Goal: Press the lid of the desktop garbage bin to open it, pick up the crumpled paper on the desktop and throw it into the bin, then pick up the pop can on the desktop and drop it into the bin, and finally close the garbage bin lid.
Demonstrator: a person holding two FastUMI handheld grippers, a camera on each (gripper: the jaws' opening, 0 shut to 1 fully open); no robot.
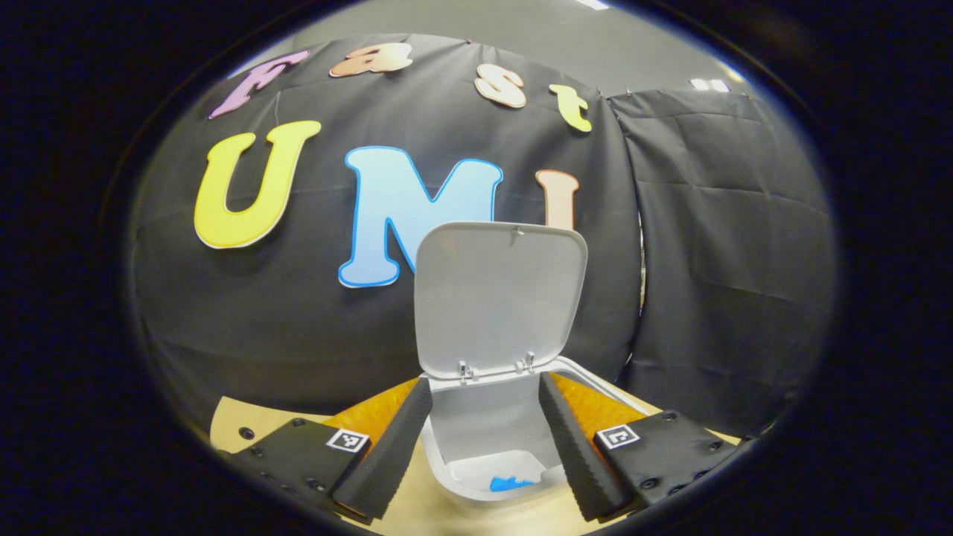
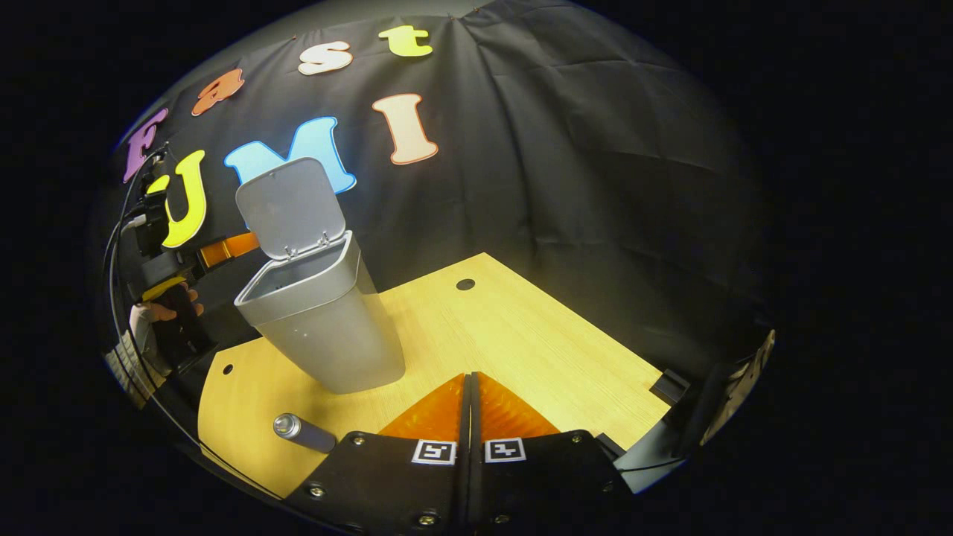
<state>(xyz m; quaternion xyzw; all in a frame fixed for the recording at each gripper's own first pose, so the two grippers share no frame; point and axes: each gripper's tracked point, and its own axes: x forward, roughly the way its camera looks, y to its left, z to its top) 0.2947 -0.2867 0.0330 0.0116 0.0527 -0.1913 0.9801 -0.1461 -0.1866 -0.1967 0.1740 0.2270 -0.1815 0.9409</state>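
With the bin's lid (image 1: 500, 298) upright, your left gripper (image 1: 484, 435), jaws apart, hovers over the bin (image 2: 324, 313) where something blue (image 1: 511, 484) lies; your right gripper (image 2: 469, 417), fingers together, waits near the can (image 2: 304, 433) on the desk (image 2: 521, 335)

Your left gripper (image 1: 484, 439) hangs with its fingers spread wide apart and nothing between them. Your right gripper (image 2: 469, 394) has its fingers pressed together, empty.
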